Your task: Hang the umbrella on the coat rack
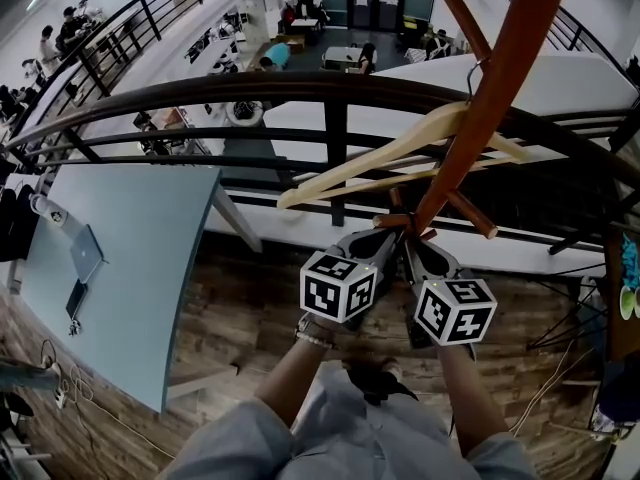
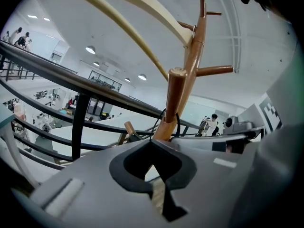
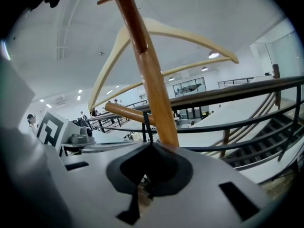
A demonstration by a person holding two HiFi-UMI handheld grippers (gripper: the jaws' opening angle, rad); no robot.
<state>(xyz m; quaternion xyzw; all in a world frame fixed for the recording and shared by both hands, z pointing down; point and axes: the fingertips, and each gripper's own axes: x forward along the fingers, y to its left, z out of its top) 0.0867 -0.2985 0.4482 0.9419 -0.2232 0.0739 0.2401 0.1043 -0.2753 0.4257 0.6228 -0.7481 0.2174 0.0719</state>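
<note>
The brown wooden coat rack pole rises right in front of me, with a pale wooden hanger on an upper peg. Both grippers meet at a low peg. My left gripper and right gripper are shut side by side. A thin black strap loop lies over the peg and runs down into the left gripper's closed tips. The same strap runs from the peg into the right gripper. A dark shape, probably the umbrella, hangs between my forearms.
A black metal railing runs just behind the rack, with a lower hall and people beyond it. A light-blue table with a laptop stands to my left on the wooden floor. Other pegs stick out beside the grippers.
</note>
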